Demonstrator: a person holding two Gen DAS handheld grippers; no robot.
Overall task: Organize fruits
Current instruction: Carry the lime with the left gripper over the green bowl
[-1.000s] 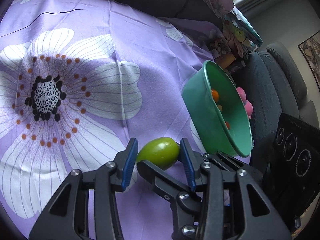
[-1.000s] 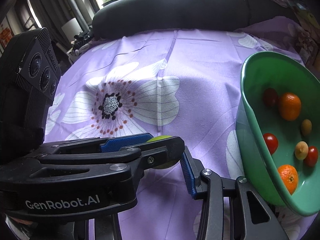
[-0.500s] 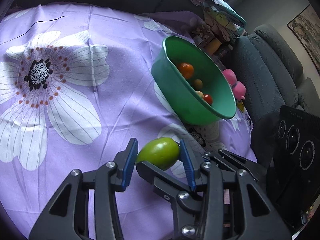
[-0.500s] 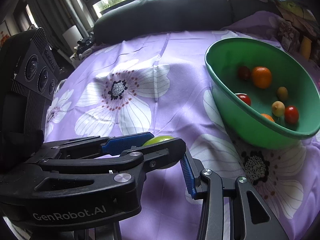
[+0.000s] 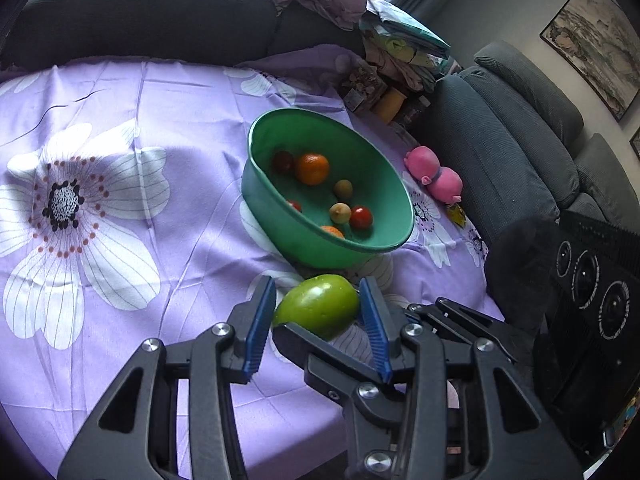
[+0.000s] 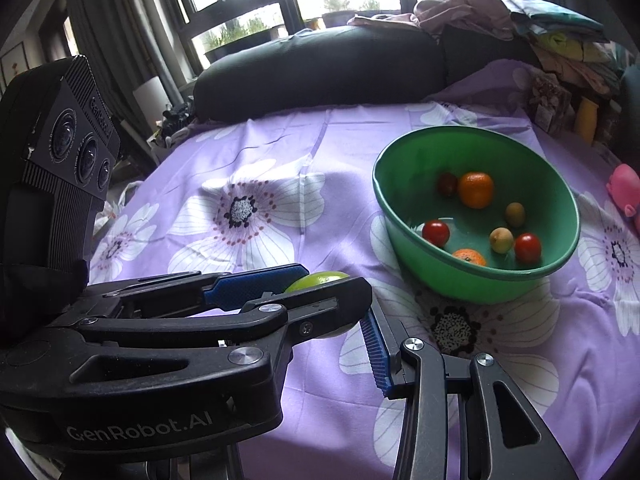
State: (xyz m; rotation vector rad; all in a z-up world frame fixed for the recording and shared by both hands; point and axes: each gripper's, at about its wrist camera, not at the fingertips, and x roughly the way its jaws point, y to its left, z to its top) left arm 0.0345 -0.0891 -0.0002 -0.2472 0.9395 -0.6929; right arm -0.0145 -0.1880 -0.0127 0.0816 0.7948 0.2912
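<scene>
Our left gripper (image 5: pixel 318 310) clamps the smooth green mango (image 5: pixel 316 306), near the round green plastic bowl (image 5: pixel 276 216), our right gripper's (image 6: pixel 340 312) closure we cannot tell.

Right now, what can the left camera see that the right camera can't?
Only the left camera shows the framed painting on the wall, the grey armchair, and the whole pink pig toy.

Only the right camera shows the windows with plants outside, and the left tool from the side, with its camera box.

Both show the green bowl with oranges and small red fruits inside, the purple flowered cloth, the dark sofa back, and the big green fruit pinched in the left tool.
</scene>
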